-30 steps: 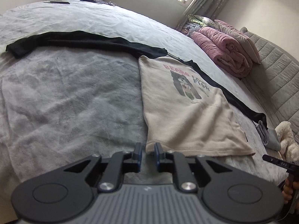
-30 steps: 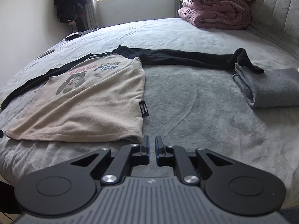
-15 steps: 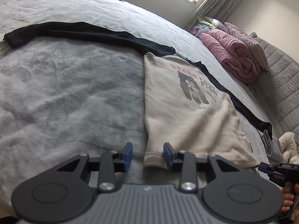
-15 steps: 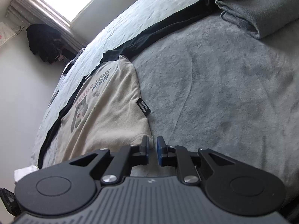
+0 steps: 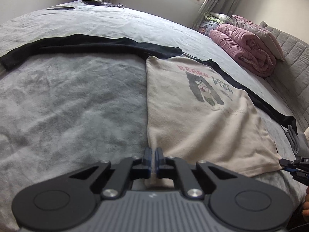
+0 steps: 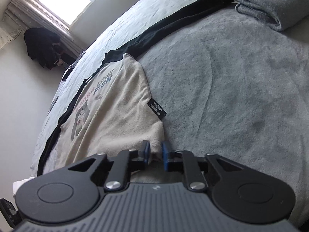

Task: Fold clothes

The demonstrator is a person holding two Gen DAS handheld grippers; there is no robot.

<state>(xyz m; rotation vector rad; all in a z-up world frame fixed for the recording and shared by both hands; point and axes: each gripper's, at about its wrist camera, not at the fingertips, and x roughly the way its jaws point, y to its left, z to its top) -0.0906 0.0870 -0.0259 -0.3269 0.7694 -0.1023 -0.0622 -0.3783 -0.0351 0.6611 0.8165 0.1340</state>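
Note:
A cream long-sleeved shirt [image 5: 193, 116] with a bear print and black sleeves [image 5: 77, 44] lies flat, front up, on the grey bed [image 5: 67, 106]. My left gripper [image 5: 154, 152] is shut on the hem's near left corner, with cream cloth pinched between its blue pads. In the right wrist view the same shirt [image 6: 115, 116] runs away to the left. My right gripper [image 6: 155, 150] is at the hem's other corner, below the black label [image 6: 156, 109], and its jaws are closing with bunched cloth filling the gap. The right gripper's tips [image 5: 287, 166] also show at the left wrist view's edge.
A folded grey garment [image 6: 270, 9] lies at the end of the right black sleeve [image 6: 173, 25]. A rolled pink duvet [image 5: 245, 48] and pillows sit by the padded headboard. A phone [image 5: 92, 2] lies on the bed's far side. Dark clothes [image 6: 42, 46] hang under the window.
My left jaws opened around the hem corner, then shut on it. My right gripper rolled, came down to the other hem corner, and now has cloth between its pads.

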